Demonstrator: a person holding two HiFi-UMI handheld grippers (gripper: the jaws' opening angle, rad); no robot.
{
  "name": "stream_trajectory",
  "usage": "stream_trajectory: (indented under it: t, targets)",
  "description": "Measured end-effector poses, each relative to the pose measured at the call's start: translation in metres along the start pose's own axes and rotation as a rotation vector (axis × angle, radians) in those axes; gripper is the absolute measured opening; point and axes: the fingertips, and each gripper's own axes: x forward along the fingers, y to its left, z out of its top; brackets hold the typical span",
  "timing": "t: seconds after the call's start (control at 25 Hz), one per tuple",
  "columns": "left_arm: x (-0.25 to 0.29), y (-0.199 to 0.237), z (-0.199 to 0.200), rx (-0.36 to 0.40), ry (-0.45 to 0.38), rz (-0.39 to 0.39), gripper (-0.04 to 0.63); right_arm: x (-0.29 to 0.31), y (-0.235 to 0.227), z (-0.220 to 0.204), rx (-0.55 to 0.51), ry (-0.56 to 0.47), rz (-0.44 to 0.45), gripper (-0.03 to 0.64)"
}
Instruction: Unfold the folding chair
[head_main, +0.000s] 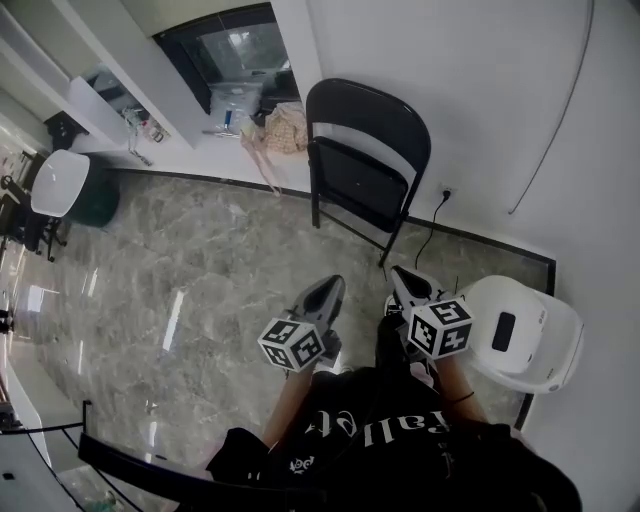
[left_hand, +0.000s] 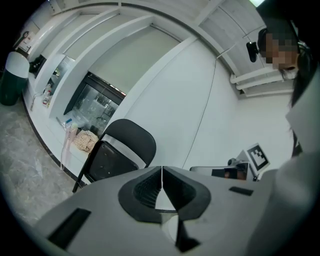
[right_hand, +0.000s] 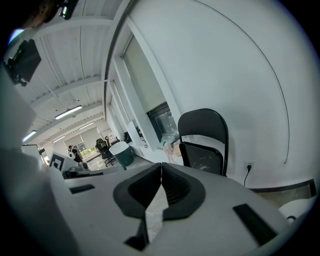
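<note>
Both pressed together & empty: left tongs (head_main: 333, 285), right tongs (head_main: 399, 276); folding chair (head_main: 360, 115) stands folded ahead, well apart.

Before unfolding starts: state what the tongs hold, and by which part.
Nothing is held: left tongs and right tongs are both shut, empty, not yet at the folding chair.

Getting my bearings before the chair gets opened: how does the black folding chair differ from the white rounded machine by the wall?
The folding chair is black; the rounded machine is white with a dark panel. The chair is a thin folded frame, seat tipped up; the machine is a bulky shell. The chair stands farther from the person; the machine sits beside the right tool. Both are next to the white wall.
</note>
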Motion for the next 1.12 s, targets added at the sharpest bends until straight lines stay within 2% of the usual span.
stream_trajectory:
  t: [0.32, 0.48, 0.64, 0.84, 1.12]
  targets:
    - [0.116, 0.010, 0.038, -0.030, -0.048, 0.042, 0.008, 0.053, -0.089, 0.079, -0.040, 0.018, 0.082, 0.015]
    - [0.160, 0.015, 0.045, -0.049, -0.056, 0.094, 0.008, 0.078, -0.129, 0.106, -0.034, 0.023, 0.116, 0.015]
    - [0.182, 0.021, 0.042, -0.079, -0.059, 0.136, 0.008, 0.098, -0.161, 0.120, 0.000, 0.031, 0.145, 0.015]
    - [0.194, 0.039, 0.040, -0.082, -0.026, 0.190, 0.009, 0.120, -0.181, 0.133, -0.038, 0.052, 0.157, 0.015]
    - [0.233, 0.076, 0.044, -0.110, 0.017, 0.196, 0.009, 0.149, -0.205, 0.165, -0.081, 0.050, 0.151, 0.015]
